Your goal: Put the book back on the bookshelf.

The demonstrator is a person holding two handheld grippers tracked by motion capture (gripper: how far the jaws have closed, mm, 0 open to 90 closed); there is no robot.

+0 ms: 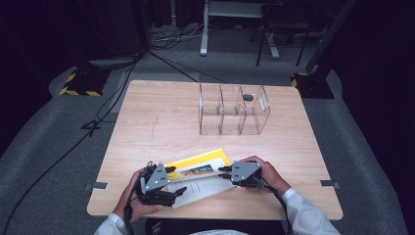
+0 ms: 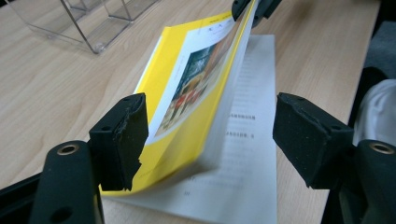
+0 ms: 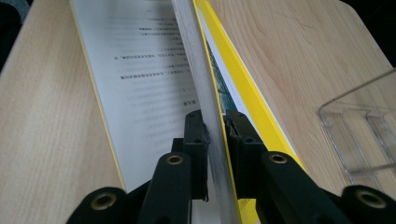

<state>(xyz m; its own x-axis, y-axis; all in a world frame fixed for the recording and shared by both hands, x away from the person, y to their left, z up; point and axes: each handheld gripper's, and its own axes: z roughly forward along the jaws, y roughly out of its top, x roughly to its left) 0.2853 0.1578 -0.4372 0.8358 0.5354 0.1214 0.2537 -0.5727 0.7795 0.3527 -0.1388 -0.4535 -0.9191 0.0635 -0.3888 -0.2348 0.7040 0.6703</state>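
Note:
A yellow-covered book (image 1: 198, 166) lies near the table's front edge, opened so that a white printed page (image 1: 195, 188) lies flat. My right gripper (image 1: 226, 171) is shut on the raised stack of pages and cover (image 3: 196, 70), its pads pinching both sides at the book's right end. In the right gripper view that gripper (image 3: 215, 126) holds the stack on edge. My left gripper (image 1: 174, 180) stands open at the book's left end. In its own view the left gripper (image 2: 210, 126) straddles the lifted cover (image 2: 187, 93), with the right pad well clear of the pages.
A clear plastic organizer (image 1: 234, 110) with three compartments stands at the table's far middle, and a small dark round thing (image 1: 248, 97) lies in its right compartment. Bare wooden table (image 1: 161, 112) stretches left of it. Cables and stands lie on the floor beyond.

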